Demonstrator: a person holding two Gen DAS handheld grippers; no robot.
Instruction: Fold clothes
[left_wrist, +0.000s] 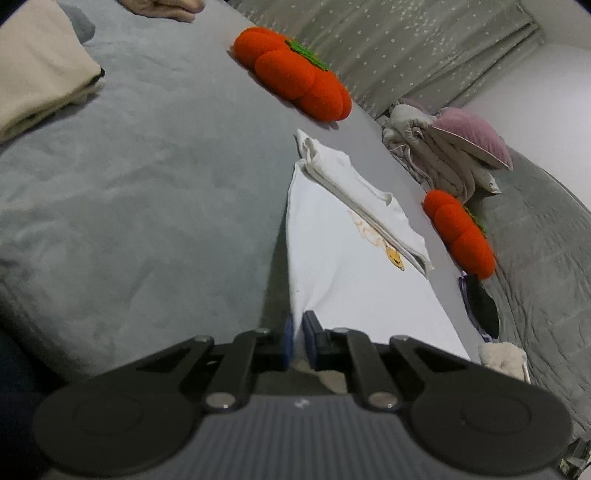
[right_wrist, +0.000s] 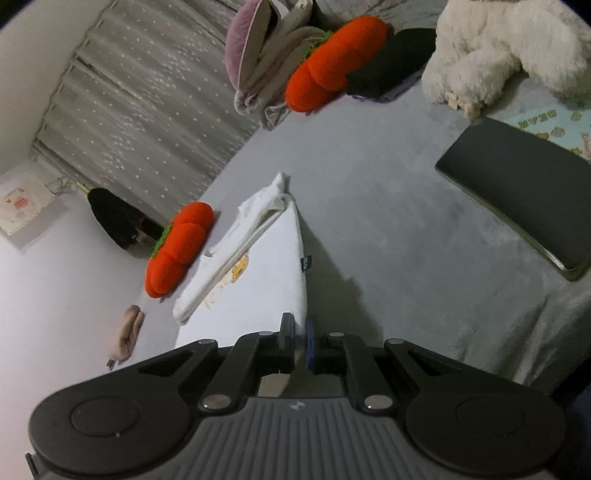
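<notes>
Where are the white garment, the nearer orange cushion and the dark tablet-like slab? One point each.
white garment (left_wrist: 343, 280): left wrist view, flat middle of the cloth.
nearer orange cushion (right_wrist: 177, 247): right wrist view, centre lobe.
dark slab (right_wrist: 517, 192): right wrist view, middle of its top face.

White shirt (left_wrist: 343, 280), orange cushions (left_wrist: 295, 74)

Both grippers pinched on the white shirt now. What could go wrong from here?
1. The left gripper and right gripper each hold only a thin edge of the white shirt; it may slip out.
2. The folded-in sleeve could unfold when lifted.
3. The orange cushion sits close and might get dragged.
</notes>
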